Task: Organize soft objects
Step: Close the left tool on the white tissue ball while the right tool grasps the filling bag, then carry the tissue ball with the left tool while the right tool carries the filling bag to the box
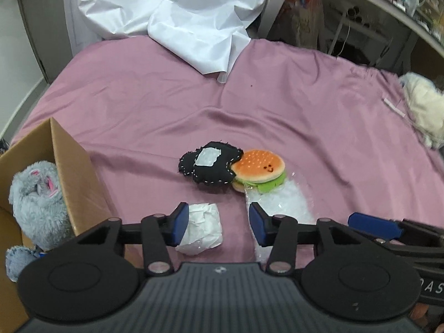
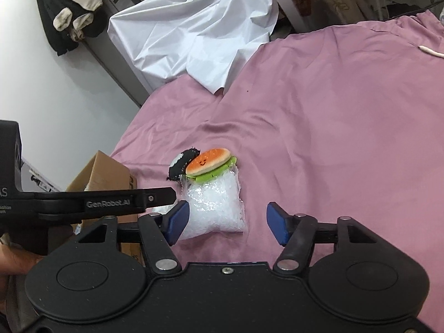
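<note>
- Both grippers, left gripper (image 1: 219, 222) and right gripper (image 2: 227, 222), have jaws spread, grasping nothing.
- Done: grey plush (image 1: 38, 202) in cardboard box (image 1: 75, 166), left edge.
- Left on bed (image 1: 305, 111), frame centre: white wad (image 1: 202, 229), clear bag (image 2: 213, 208), burger toy (image 1: 258, 169), black patch (image 1: 211, 169).

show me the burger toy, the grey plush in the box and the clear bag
burger toy (image 1: 259, 163), left wrist view, on its orange bun
grey plush (image 1: 41, 202), left wrist view, on its body
clear bag (image 2: 215, 208), right wrist view, on its middle

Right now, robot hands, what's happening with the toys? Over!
Left tool open, beside white paper wad. Right tool open, over clear plastic bag. Burger plush and black felt piece on the bed; grey plush in the box. Nothing blocking.
</note>
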A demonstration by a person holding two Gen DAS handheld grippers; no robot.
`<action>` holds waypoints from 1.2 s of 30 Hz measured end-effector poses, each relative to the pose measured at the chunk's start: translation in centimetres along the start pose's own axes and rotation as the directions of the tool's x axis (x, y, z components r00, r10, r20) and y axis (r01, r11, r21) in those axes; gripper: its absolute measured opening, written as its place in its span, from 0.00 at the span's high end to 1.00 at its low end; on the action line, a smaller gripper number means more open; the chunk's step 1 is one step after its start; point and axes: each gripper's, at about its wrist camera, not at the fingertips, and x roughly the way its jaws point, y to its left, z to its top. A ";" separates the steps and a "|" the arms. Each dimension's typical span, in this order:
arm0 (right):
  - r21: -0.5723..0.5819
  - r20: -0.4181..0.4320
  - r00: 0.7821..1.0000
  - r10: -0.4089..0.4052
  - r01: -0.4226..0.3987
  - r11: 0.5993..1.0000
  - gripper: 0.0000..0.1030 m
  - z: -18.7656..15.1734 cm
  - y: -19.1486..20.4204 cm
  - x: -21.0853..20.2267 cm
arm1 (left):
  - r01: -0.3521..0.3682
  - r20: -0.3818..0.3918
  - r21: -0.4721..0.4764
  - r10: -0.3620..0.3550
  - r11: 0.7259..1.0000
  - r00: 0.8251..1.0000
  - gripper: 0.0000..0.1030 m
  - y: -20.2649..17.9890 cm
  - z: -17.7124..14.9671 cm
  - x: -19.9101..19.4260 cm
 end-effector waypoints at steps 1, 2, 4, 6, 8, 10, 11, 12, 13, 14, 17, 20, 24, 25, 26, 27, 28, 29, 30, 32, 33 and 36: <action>-0.001 0.000 1.000 0.003 -0.003 1.000 0.41 0.0 0.0 0.1 | -0.018 0.004 0.010 0.018 1.000 1.000 0.55 -0.2 -0.1 0.1; -0.005 0.003 1.000 0.005 -0.005 1.000 0.41 0.0 0.0 0.2 | -0.037 0.008 0.022 0.037 0.999 0.999 0.55 -0.4 -0.2 0.2; -0.026 0.008 1.000 0.004 -0.003 1.000 0.41 0.0 0.2 0.5 | -0.052 0.003 0.042 0.052 0.998 0.999 0.55 -0.6 -0.4 0.4; -0.039 0.005 1.000 0.007 -0.007 0.999 0.41 0.0 0.4 0.9 | -0.071 -0.002 0.046 0.071 0.996 0.997 0.55 -0.5 -0.4 0.7; -0.039 0.000 1.000 0.019 -0.019 0.999 0.41 0.0 0.5 1.4 | -0.083 -0.015 0.044 0.084 0.996 0.996 0.55 -0.4 -0.4 1.1; -0.041 -0.004 1.000 0.027 -0.027 0.999 0.43 0.0 0.6 1.8 | -0.092 -0.029 0.042 0.093 0.995 0.995 0.55 -0.3 -0.5 1.4; -0.040 -0.007 1.000 0.029 -0.029 0.999 0.43 0.0 0.6 2.1 | -0.097 -0.034 0.044 0.099 0.994 0.995 0.55 -0.2 -0.5 1.6; -0.034 -0.013 1.000 0.028 -0.028 0.999 0.43 0.0 0.6 2.5 | -0.102 -0.039 0.048 0.104 0.994 0.994 0.55 -0.1 -0.5 1.7; -0.027 -0.026 0.999 0.025 -0.025 0.999 0.46 -0.1 0.4 2.9 | -0.108 -0.041 0.053 0.110 0.993 0.993 0.55 -0.2 -0.6 1.8; -0.023 -0.035 0.999 0.024 -0.025 0.999 0.50 -0.1 0.4 3.2 | -0.113 -0.044 0.058 0.116 0.992 0.992 0.55 -0.2 -0.6 1.9; -0.024 -0.039 0.998 0.041 -0.042 0.999 0.59 -0.3 0.5 3.6 | -0.128 -0.052 0.070 0.132 0.989 0.990 0.55 -0.4 -0.6 2.5; -0.021 -0.048 0.997 0.057 -0.058 0.998 0.73 -0.3 0.6 3.5 | -0.150 -0.057 0.093 0.155 0.984 0.986 0.62 -0.6 -0.7 3.0; -0.017 -0.033 0.998 0.061 -0.062 0.998 0.79 -0.4 0.7 2.4 | -0.148 -0.056 0.084 0.153 0.985 0.987 0.71 -0.2 -0.9 3.0; -0.009 -0.028 0.998 0.059 -0.060 0.998 0.79 -0.4 0.6 2.1 | -0.139 -0.049 0.079 0.143 0.987 0.988 0.72 -0.2 -1.0 2.7; 0.000 -0.024 0.998 0.059 -0.059 0.998 0.80 -0.5 0.5 1.8 | -0.131 -0.043 0.077 0.135 0.988 0.990 0.72 -0.2 -1.0 2.5; 0.006 -0.019 0.998 0.060 -0.060 0.998 0.80 -0.6 0.4 1.6 | -0.125 -0.031 0.077 0.128 0.989 0.991 0.72 -0.3 -1.0 2.1; 0.010 -0.013 0.998 0.060 -0.059 0.998 0.80 -0.6 0.4 1.3 | -0.121 -0.019 0.081 0.123 0.989 0.992 0.72 -0.4 -1.0 1.8; 0.012 -0.009 0.998 0.057 -0.057 0.998 0.81 -0.7 0.3 1.0 | -0.116 -0.010 0.083 0.117 0.990 0.993 0.72 -0.5 -0.9 1.4; 0.016 -0.003 0.999 0.054 -0.054 0.998 0.81 -0.7 0.3 0.7 | -0.107 -0.002 0.084 0.107 0.991 0.994 0.72 -0.6 -0.8 1.0; 0.023 0.012 0.999 0.042 -0.042 0.999 0.81 -0.7 0.3 0.1 | -0.091 0.008 0.079 0.091 0.993 0.996 0.72 -0.7 -0.8 0.4; 0.025 0.021 0.999 0.032 -0.032 0.999 0.81 -0.6 0.4 -0.2 | -0.082 0.012 0.076 0.082 0.994 0.997 0.72 -0.7 -0.8 0.0; 0.027 0.050 0.999 0.017 -0.018 0.999 0.82 -0.2 0.6 -1.2 | -0.057 0.033 0.067 0.054 0.996 0.998 0.72 -0.6 -0.7 -1.2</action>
